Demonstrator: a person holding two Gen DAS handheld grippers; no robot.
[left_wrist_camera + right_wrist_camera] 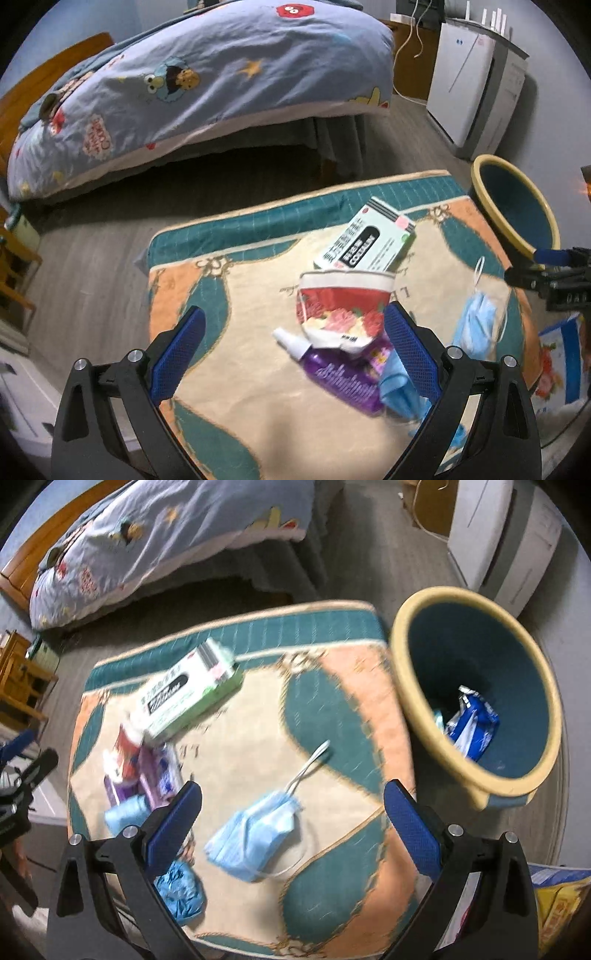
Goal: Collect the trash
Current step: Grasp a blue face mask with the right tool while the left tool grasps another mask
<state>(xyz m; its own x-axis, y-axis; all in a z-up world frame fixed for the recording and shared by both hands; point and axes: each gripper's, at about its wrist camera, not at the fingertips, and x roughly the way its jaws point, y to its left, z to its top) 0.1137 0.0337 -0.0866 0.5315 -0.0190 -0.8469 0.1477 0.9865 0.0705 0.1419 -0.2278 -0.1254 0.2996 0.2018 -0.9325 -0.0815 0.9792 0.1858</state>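
Item: blue face mask (255, 834), on rug (258, 738) just left of the bin (476, 686). Lies directly ahead between the spread, empty right claw (291, 827) fingers; long axis seemingly diagonal (blurred). Left claw (295, 354), also released, is farther off, over the wrappers.

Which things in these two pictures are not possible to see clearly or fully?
- Purple tube: left wrist view, its far part is under the red wrapper.
- Bin contents: right wrist view, beyond the blue packet all is dark.
- Green box print: right wrist view, blurred.
- Yellow bag: cut by the edge.
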